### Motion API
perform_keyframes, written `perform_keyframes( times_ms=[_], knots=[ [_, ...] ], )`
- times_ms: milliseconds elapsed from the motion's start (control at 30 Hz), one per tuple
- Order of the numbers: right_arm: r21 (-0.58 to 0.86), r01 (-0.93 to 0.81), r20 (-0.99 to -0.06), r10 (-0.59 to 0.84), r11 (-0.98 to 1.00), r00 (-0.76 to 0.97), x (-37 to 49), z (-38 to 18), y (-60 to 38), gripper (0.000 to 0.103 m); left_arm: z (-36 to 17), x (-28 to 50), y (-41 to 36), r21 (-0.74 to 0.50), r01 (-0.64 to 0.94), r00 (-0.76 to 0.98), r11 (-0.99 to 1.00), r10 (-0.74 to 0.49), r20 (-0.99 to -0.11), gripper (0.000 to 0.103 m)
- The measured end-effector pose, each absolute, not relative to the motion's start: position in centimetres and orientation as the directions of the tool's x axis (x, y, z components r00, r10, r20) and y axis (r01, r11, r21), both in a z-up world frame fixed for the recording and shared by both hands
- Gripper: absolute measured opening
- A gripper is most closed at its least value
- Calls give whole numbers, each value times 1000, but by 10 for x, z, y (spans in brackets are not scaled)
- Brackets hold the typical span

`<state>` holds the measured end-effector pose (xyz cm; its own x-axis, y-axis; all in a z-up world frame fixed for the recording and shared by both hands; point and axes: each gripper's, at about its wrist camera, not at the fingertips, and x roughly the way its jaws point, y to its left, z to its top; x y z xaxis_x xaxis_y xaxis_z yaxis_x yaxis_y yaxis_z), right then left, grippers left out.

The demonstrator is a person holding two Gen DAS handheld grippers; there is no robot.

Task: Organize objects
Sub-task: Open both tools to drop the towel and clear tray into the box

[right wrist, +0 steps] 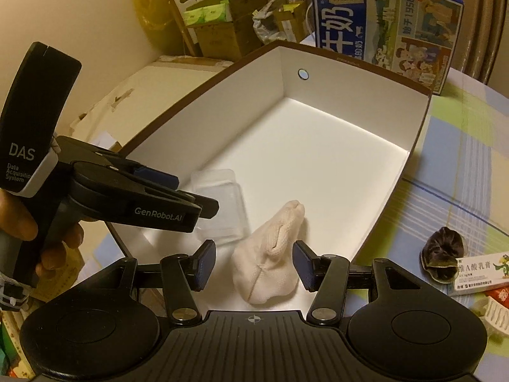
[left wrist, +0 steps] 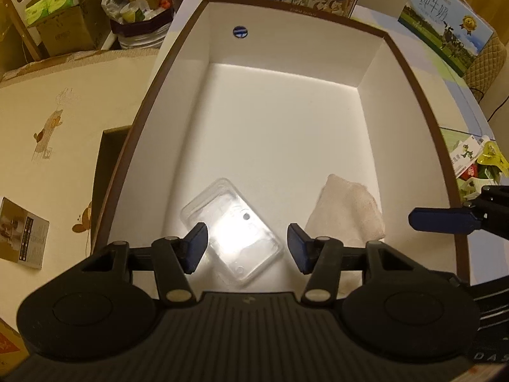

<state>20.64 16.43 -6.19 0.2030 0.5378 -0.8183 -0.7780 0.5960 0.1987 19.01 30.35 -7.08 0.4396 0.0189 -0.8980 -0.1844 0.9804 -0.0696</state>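
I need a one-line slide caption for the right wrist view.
Right tool open above a cream sock in the white box, beside a clear plastic case.

Box (left wrist: pixel 410 73) mostly clear; clear case (left wrist: pixel 232 232) and sock (right wrist: pixel 270 254) occupy near end.

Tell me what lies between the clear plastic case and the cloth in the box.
Nothing: only bare white box floor separates the case and the cloth, shown in both wrist views.

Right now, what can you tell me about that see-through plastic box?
The plastic box is small, clear and rectangular with rounded corners, and its lid looks shut. It lies flat and slanted on the white floor of the big box, beside the cloth. The left gripper hangs over it with open jaws, not pressing it.
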Motion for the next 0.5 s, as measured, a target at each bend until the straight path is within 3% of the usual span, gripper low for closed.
perform_keyframes(
  times_ms=[200, 500],
  knots=[
    [212, -770, -809, 551, 602, 207, 203, -58, 159, 51, -62, 188, 298, -63, -178, 458, 982, 26, -889, 60],
    [235, -768, -790, 578, 596, 207, 198, -49, 146, 51, -53, 181, 291, -69, -188, 465, 980, 27, -885, 63]
  ],
)
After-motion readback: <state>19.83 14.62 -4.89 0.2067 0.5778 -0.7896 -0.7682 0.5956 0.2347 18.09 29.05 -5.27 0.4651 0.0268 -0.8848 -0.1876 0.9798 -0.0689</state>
